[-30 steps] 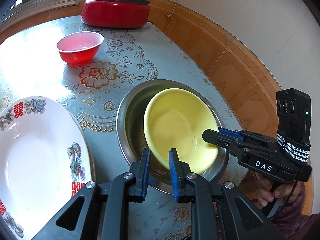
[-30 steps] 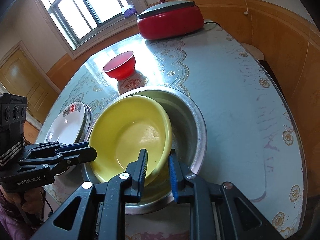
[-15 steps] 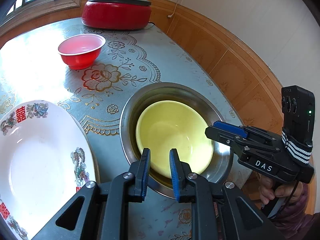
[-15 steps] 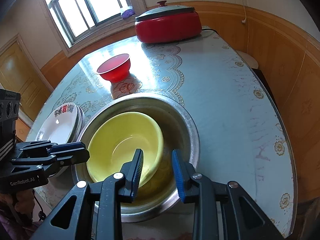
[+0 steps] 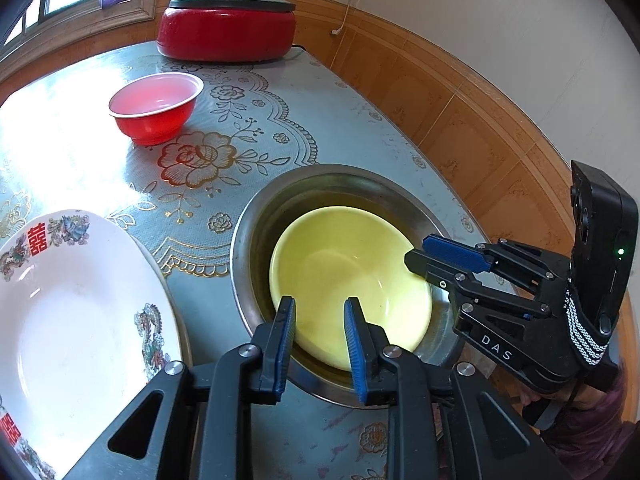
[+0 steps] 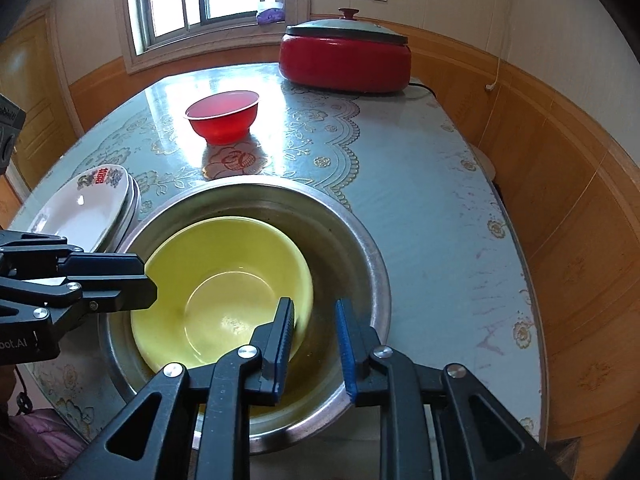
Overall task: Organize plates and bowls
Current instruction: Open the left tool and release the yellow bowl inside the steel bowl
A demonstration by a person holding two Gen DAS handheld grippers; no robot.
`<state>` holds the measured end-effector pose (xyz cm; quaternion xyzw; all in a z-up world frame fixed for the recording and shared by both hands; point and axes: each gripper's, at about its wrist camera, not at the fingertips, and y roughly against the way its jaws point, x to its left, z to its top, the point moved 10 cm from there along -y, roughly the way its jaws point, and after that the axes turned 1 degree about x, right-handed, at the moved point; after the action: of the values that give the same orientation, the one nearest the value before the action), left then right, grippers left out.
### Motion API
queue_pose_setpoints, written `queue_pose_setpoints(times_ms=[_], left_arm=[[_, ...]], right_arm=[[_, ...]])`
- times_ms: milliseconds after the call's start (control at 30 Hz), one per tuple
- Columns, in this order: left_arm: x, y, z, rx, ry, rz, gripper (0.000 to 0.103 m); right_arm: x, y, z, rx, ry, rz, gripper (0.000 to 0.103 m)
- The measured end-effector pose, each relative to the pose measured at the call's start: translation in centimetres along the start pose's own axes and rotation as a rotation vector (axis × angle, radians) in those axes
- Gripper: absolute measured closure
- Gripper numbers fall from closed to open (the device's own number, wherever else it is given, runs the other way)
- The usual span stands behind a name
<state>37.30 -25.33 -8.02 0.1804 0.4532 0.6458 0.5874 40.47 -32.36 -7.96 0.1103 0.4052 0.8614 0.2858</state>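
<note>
Wood-panelled walls curve round a table (image 6: 420, 208) spread with a pale floral cloth, its near edge cut off by both views. At far left a stack of white plates (image 5: 72, 304) with red and dragon motifs runs out of the left wrist frame; how many lie under the top one is hard to tell — the right wrist view shows only a couple of rims (image 6: 130, 204). Behind it stands a red bowl (image 5: 154, 108), alone on the cloth. Further back sits a red lidded cooker (image 6: 346, 54), its cord partly hidden behind it. Near the middle, a steel basin (image 5: 256, 216) holds the yellow bowl (image 5: 348, 276), which lies flat inside it toward the basin's left side. The left gripper (image 5: 320, 340) hovers over the basin's near-left rim, its jaws opening with a narrow gap and nothing pressed between the pads; the bowl's edge only shows behind them. The right gripper (image 6: 314, 344) hangs over the basin's right side, jaws closing, also narrow, pads clear of the bowl's rim. A hand (image 5: 528, 398) and purple sleeve under it are mostly hidden.
</note>
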Motion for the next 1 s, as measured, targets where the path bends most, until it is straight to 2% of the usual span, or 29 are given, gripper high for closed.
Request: queue_pose_setpoints(times_ms=[467, 867, 1000], left_arm=[[-0.4, 0.0, 0.0, -0.006, -0.023, 0.034, 0.073], [-0.4, 0.2, -0.1, -0.013, -0.022, 0.049, 0.073], [-0.3, 0.3, 0.0, -0.016, -0.017, 0.049, 0.073]], right_arm=[[-0.3, -0.1, 0.1, -0.001, -0.016, -0.013, 0.082], [-1.4, 1.0, 1.5, -0.060, -0.182, 0.104, 0.081], [-1.6, 1.0, 2.0, -0.061, -0.229, 0.156, 0.078]])
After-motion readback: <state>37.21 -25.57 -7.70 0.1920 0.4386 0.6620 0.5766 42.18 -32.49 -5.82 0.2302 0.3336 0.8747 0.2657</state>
